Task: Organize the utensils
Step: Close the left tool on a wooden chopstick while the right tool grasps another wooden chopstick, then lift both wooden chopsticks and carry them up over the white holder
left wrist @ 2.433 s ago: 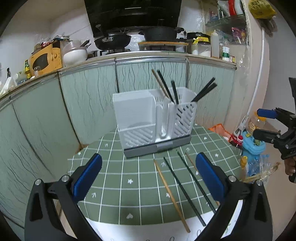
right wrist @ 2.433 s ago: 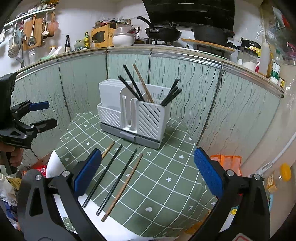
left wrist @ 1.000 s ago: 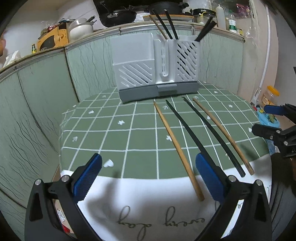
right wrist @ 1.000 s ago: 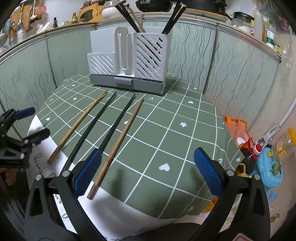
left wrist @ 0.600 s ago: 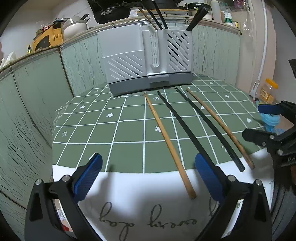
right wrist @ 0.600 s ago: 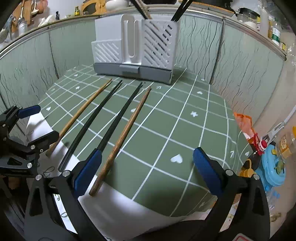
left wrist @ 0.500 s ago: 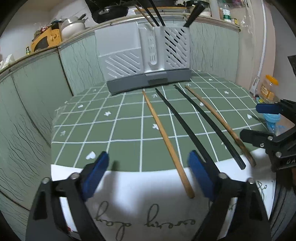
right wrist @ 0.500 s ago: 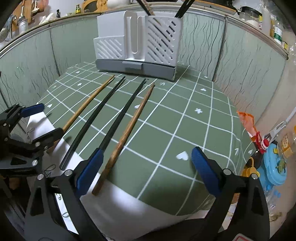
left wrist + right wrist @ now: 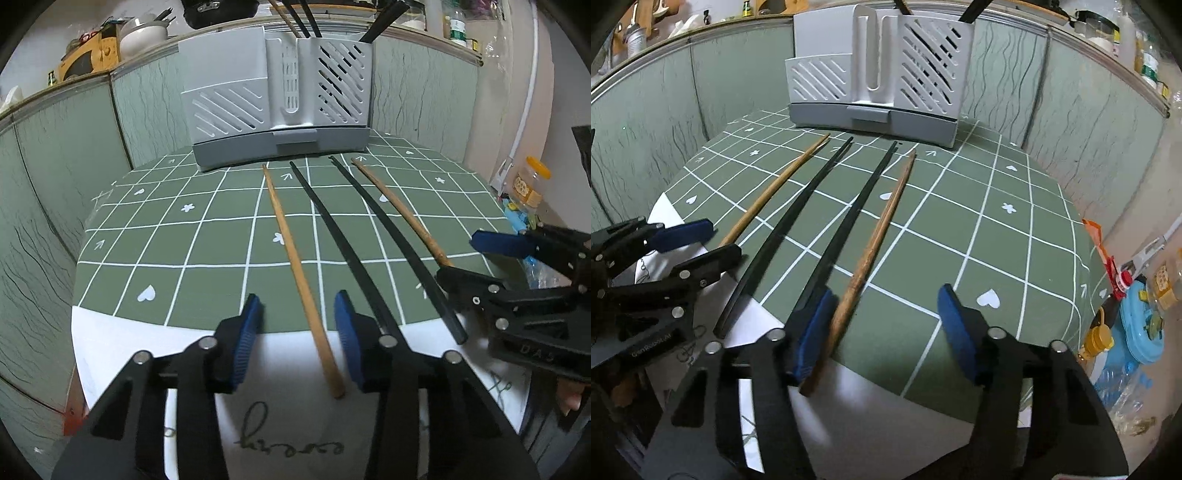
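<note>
Four chopsticks lie side by side on the green checked table [image 9: 166, 251]: a light wooden chopstick [image 9: 295, 266], two black chopsticks [image 9: 343, 243] and a dark wooden chopstick [image 9: 402, 218]. My left gripper [image 9: 297, 314] straddles the near end of the light wooden chopstick [image 9: 775, 192]; its jaws are closing and neither pad presses on the stick. My right gripper [image 9: 886, 306] is closing around the near end of the dark wooden chopstick [image 9: 882, 221], which lies beside the left pad, far from the right pad. A grey utensil holder [image 9: 277, 96] with several chopsticks stands at the table's far edge.
A white cloth with writing [image 9: 288, 435] covers the table's near edge. Green cabinet fronts [image 9: 55, 177] curve behind and to the left of the table. On the floor to the right are a blue plastic toy [image 9: 1141, 332] and a jar [image 9: 528, 184].
Both grippers have sunk toward the near ends of the chopsticks and their jaws have narrowed a lot. The chopsticks and holder have not moved.
</note>
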The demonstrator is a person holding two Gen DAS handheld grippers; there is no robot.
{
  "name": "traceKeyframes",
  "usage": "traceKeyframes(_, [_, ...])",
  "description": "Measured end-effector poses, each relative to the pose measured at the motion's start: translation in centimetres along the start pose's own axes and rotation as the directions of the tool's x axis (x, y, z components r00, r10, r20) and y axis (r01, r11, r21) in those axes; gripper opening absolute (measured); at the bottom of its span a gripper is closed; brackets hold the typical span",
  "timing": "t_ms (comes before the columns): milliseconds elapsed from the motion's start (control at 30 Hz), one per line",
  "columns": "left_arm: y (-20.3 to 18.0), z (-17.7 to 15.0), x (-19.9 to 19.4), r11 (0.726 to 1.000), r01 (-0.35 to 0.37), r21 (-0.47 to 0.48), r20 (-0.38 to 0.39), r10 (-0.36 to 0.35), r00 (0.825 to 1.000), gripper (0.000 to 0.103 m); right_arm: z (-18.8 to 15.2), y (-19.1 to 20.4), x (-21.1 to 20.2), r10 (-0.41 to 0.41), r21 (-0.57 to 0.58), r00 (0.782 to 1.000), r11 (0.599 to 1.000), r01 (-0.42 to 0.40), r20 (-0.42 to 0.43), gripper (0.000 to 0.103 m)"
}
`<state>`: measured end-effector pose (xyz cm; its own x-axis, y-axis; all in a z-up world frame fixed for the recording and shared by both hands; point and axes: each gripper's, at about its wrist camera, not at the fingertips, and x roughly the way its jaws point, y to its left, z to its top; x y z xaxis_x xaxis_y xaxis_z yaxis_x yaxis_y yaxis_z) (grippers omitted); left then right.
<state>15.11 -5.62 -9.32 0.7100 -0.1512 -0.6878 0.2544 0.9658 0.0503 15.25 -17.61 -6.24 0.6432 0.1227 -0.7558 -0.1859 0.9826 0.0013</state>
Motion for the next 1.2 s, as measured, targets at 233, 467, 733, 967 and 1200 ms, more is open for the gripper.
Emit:
traceKeyframes(233, [-0.2, 0.2, 0.0, 0.999, -0.009, -0.034, -0.001, 0.009, 1.0, 0.022, -0.2, -0.7, -0.3, -0.058, 0.038, 0.998, 0.998, 0.057, 0.008, 0.023])
traceKeyframes(467, [-0.1, 0.2, -0.1, 0.997, -0.002, -0.074, 0.002, 0.002, 1.0, 0.008, -0.3, -1.6, -0.4, -0.073, 0.07, 0.997, 0.995, 0.072, 0.009, 0.007])
traceKeyframes(733, [0.6, 0.4, -0.2, 0.995, 0.018, -0.097, -0.014, -0.02, 1.0, 0.008, -0.3, -1.8, -0.5, -0.046, 0.082, 0.999, 0.996, 0.045, 0.012, 0.007])
traceKeyframes(967, [1.3, 0.9, -1.2, 0.996, 0.021, -0.09, -0.01, -0.022, 1.0, 0.008, 0.0, -1.8, -1.7, -0.029, 0.075, 0.999, 0.997, 0.027, 0.03, 0.007])
traceKeyframes(1200, [2.1, 2.0, -2.9, 0.997, 0.04, -0.073, -0.01, -0.041, 0.999, 0.008, 1.1, -2.2, -3.4, -0.006, 0.074, 1.0, 0.997, 0.004, 0.028, 0.007])
